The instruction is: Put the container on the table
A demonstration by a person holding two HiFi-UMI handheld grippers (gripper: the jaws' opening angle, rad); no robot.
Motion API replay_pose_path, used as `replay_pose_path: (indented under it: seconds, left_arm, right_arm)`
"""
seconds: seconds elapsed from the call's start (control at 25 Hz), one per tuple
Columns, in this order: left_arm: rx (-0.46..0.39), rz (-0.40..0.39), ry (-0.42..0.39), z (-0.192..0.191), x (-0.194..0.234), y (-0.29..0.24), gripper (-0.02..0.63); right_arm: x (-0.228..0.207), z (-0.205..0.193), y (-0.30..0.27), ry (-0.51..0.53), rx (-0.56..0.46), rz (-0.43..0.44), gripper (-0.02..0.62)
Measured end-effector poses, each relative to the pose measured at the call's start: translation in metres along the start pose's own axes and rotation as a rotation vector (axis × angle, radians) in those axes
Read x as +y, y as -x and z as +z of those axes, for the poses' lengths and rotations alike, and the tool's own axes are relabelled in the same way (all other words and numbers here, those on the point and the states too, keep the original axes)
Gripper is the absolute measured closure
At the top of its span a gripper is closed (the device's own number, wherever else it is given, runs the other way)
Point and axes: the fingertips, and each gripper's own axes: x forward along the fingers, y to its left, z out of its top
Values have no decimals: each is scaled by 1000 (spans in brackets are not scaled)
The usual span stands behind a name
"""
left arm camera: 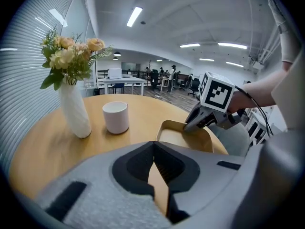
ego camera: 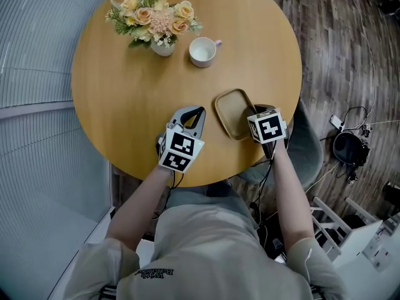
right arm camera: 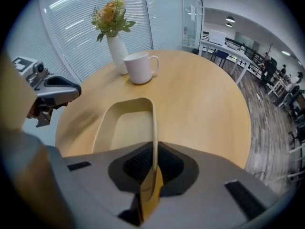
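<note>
A tan, shallow container [ego camera: 232,112] lies low at the round wooden table's [ego camera: 125,92] near right side. I cannot tell whether it rests fully on the wood. My right gripper [ego camera: 255,119] is shut on its right rim, and the rim runs up between the jaws in the right gripper view [right arm camera: 153,163]. My left gripper [ego camera: 199,111] hovers over the table just left of the container, shut with nothing in it; only a sliver of table shows between its jaws [left arm camera: 153,163]. The left gripper view shows the container [left arm camera: 183,137] with the right gripper [left arm camera: 190,127] on it.
A white cup [ego camera: 202,51] and a white vase [ego camera: 162,47] with peach flowers [ego camera: 153,17] stand at the far side of the table. A grey chair [ego camera: 309,149] sits at the right edge. Cables and a headset [ego camera: 350,147] lie on the floor.
</note>
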Motion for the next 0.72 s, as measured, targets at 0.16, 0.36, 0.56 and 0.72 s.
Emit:
replay_pose_path:
  seconds: [0.16, 0.36, 0.56, 0.72]
  left_arm:
    - [3, -5, 7, -4, -2, 0, 584]
    - [-4, -8, 40, -5, -3, 4, 584]
    - [-37, 5, 38, 15, -8, 15, 584]
    - [-98, 15, -16, 51, -10, 30, 584]
  right_arm:
    - [-2, -1, -6, -29, -12, -12, 560]
    - [-6, 2, -3, -26, -47, -45, 558]
    - [-10, 17, 28, -39, -130, -83, 558]
    - [-14, 35, 71, -51, -232, -117, 558]
